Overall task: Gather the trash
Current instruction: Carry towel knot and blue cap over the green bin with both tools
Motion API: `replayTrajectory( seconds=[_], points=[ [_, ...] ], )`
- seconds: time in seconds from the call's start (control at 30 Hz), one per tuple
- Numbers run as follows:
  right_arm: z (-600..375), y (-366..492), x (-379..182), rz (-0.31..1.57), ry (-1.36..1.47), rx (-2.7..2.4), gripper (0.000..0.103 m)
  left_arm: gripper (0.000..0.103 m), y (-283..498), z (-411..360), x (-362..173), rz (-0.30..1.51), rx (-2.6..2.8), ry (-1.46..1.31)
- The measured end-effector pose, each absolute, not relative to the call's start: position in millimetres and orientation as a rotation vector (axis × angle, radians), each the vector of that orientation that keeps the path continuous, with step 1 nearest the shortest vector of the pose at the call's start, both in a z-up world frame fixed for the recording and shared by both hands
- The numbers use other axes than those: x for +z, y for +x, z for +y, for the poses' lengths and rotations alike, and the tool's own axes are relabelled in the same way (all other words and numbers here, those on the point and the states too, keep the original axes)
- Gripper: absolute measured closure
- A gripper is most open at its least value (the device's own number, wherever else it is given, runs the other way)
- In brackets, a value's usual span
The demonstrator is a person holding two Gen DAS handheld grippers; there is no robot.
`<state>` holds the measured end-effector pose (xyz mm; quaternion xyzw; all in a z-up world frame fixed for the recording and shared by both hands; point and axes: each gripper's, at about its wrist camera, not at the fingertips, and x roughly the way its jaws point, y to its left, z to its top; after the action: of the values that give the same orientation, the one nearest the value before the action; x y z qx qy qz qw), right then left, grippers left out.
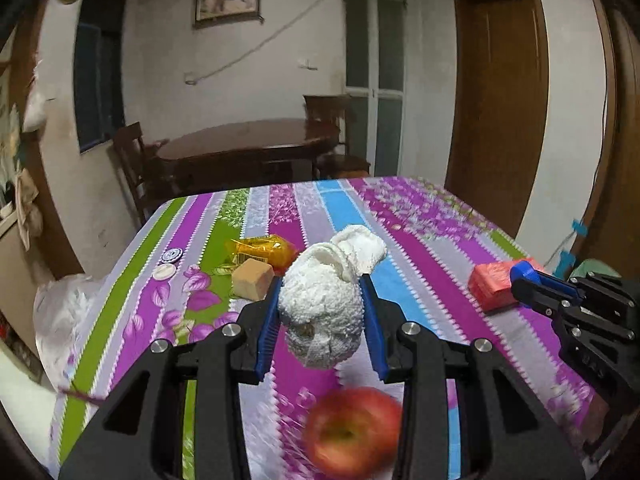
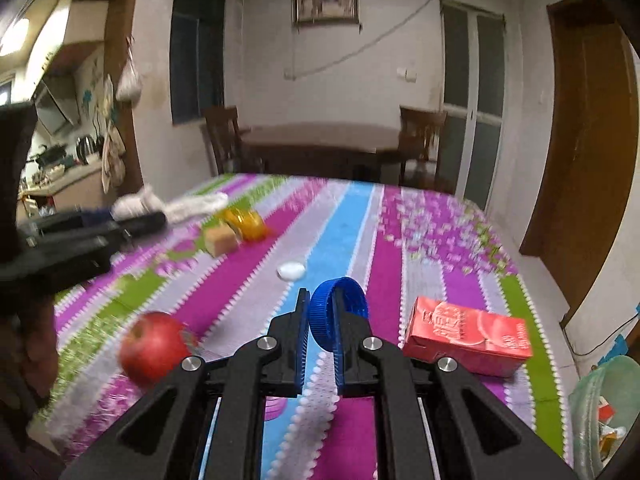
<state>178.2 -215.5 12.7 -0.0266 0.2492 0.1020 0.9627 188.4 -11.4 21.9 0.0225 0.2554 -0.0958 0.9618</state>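
My left gripper (image 1: 322, 292) is shut on a crumpled white paper towel wad (image 1: 324, 300) and holds it above the striped tablecloth (image 1: 420, 248). My right gripper (image 2: 322, 312) is shut on a blue bottle cap (image 2: 334, 312), held on edge above the table. The right gripper also shows at the right of the left wrist view (image 1: 540, 284), and the left gripper with the towel (image 2: 160, 204) at the left of the right wrist view.
On the table lie a red apple (image 2: 154, 346), a red carton (image 2: 466, 338), a yellow wrapper (image 1: 266, 250), a tan cube (image 1: 252, 278), a white cap (image 2: 291, 270) and two small round caps (image 1: 168, 262). A green bin with trash (image 2: 604, 412) stands at the right. A white plastic bag (image 1: 60, 312) hangs off the table's left edge.
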Motion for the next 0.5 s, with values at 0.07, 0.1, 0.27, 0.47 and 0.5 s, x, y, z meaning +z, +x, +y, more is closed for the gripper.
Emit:
replayTrajectory(
  seconds=[0.07, 0.1, 0.27, 0.47, 0.5],
  points=[
    [-214, 164, 22, 0.477, -0.057, 0.198, 0.092, 0.067, 174, -18, 25, 0.499, -0.188, 0.023],
    [-214, 157, 26, 0.467, -0.056, 0.196, 0.092, 0.067, 165, -23, 27, 0.484, -0.186, 0.016],
    [-216, 124, 41, 0.427, -0.054, 0.185, 0.092, 0.067, 134, -43, 38, 0.43, -0.178, 0.012],
    [-223, 90, 58, 0.39, -0.037, 0.176, 0.092, 0.067, 116, -61, 45, 0.388, -0.169, 0.032],
    [-225, 86, 60, 0.387, -0.035, 0.175, 0.092, 0.067, 115, -64, 46, 0.382, -0.165, 0.037]
  ],
)
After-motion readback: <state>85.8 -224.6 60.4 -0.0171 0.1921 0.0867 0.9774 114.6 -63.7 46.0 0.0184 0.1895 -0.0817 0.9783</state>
